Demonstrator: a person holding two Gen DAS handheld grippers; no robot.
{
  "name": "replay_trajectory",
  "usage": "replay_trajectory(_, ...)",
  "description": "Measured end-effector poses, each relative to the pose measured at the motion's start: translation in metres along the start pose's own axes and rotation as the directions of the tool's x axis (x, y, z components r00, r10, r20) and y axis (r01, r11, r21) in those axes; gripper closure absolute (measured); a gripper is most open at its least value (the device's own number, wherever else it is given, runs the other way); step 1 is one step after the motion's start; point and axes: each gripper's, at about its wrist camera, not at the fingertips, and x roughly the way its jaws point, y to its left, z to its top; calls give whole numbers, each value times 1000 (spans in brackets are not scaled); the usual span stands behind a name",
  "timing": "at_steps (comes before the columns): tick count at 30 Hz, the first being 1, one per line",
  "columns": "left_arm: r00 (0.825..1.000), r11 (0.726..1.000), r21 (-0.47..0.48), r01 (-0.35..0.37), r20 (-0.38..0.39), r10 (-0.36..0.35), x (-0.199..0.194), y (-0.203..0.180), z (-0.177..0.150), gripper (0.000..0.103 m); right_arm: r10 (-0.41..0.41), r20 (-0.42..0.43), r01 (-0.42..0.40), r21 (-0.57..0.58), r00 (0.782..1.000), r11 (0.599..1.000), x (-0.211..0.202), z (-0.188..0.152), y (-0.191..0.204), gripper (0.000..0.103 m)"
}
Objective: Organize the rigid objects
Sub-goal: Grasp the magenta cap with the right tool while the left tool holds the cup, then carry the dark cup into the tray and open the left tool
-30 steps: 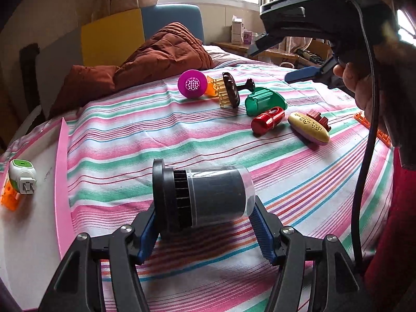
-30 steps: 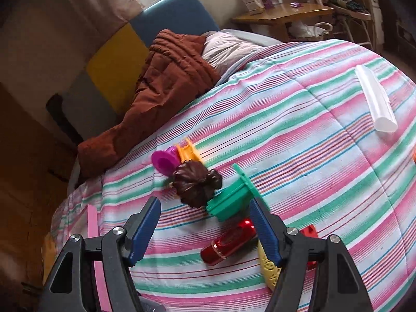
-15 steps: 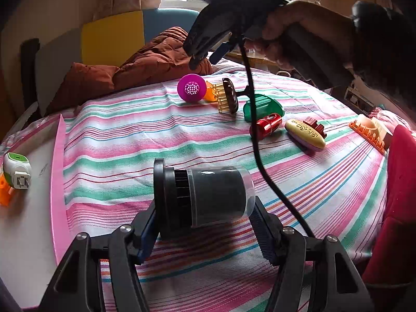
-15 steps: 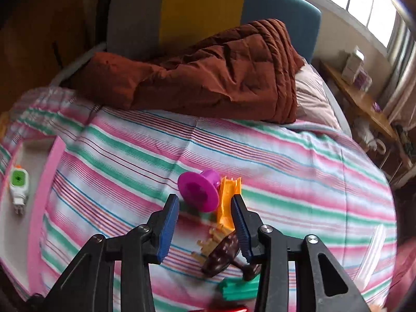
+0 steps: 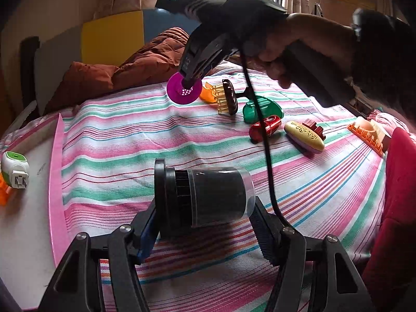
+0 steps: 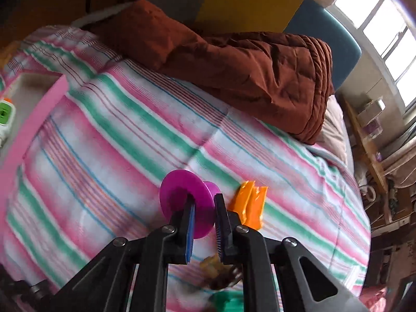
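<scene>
The right hand-held gripper (image 6: 204, 214) is closed on the magenta disc's (image 6: 182, 195) thin rim; the disc could slip out. The left hand-held gripper (image 5: 205, 208), half-open, clamps a black canister (image 5: 208, 197) over the bed (image 5: 130, 135).

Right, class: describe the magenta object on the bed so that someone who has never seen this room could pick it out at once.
Start at the striped bedspread and go towards the rumpled brown quilt at its head. At the quilt end of the scattered toys lies the magenta spool, with the right gripper shut on it. It is the only round magenta flanged piece, right beside an orange piece.
</scene>
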Motion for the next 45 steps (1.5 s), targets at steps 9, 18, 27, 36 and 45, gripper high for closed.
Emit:
replay_trajectory(9, 1000, 1000, -24, -2, -26, 1, -8, 2, 0, 40, 252, -1, -242, 277, 968, 930, -21, -80, 19, 90)
replay_trajectory(18, 999, 998, -67, -16, -45, 13, -28, 7, 3, 40, 277, 33, -270, 354, 960, 895, -16, -89, 12, 90)
replay_trajectory(27, 1000, 998, -63, -24, -5, 24, -66, 3, 10, 40, 295, 28, -284, 379, 955, 881, -10, -90, 9, 89)
replay_trajectory(36, 997, 990, -120, -73, -32, 70, -90, 15, 13, 40, 262, 34, -256, 363, 965, 896, -11, -89, 15, 88)
replay_trajectory(45, 995, 982, -161, -96, -25, 93, -111, 31, 14, 40, 211, 31, -210, 323, 977, 923, -10, -87, 21, 88)
